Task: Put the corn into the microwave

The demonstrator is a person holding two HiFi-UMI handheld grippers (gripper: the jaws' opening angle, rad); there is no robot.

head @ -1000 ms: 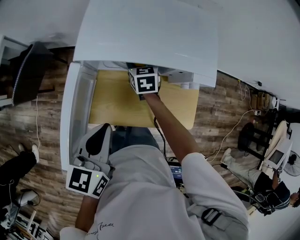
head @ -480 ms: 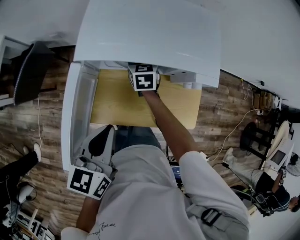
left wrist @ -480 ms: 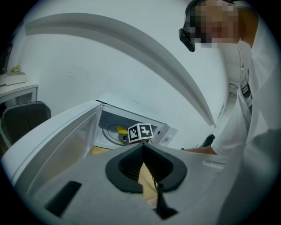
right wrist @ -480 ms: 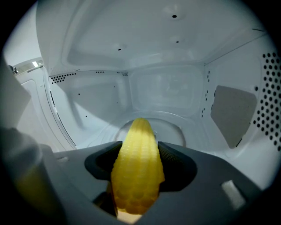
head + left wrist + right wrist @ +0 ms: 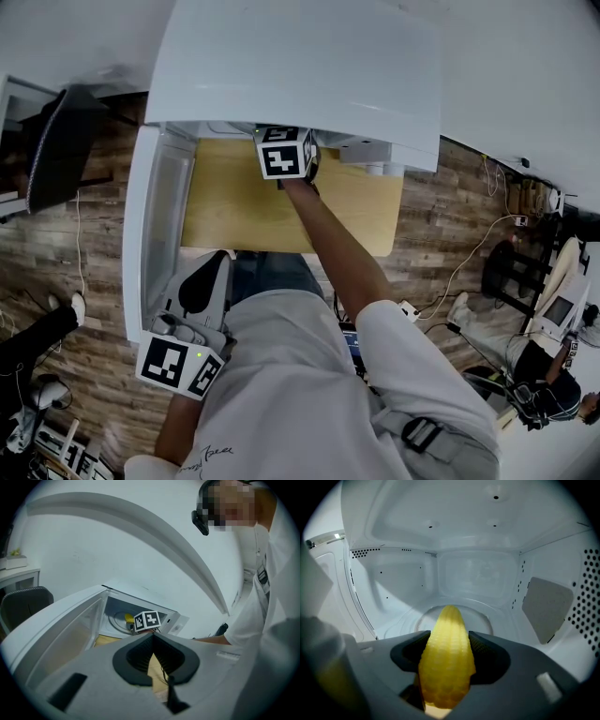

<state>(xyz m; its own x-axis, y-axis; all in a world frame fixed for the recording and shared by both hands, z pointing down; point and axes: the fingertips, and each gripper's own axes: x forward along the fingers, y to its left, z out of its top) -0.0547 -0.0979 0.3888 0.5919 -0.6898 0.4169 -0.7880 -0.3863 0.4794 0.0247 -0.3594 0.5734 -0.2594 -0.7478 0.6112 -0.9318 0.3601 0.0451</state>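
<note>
At the far left a dark chair point(image 5: 54, 141) stands on the wood floor, well clear of the work. Next comes the microwave door point(image 5: 155, 220), swung wide open. Near its lower end the left tool point(image 5: 216, 258) hangs closed and empty, above the floor in front of the pale desk point(image 5: 234, 211).

Further right, the right tool point(image 5: 449, 644) reaches inside the microwave point(image 5: 300, 66), gripping the corn point(image 5: 446, 667) by its thick end. The tip points inward above the glass plate point(image 5: 487, 617).

The step looks like setting down. It is best to lower the corn until it lies along the plate's middle, then let go and draw straight back, so the cob does not roll.

Nothing lies inside to block it. The roof and the right wall point(image 5: 548, 611) are close, so the exit should stay low and centred. A person point(image 5: 539, 375) sits far right, apart.
</note>
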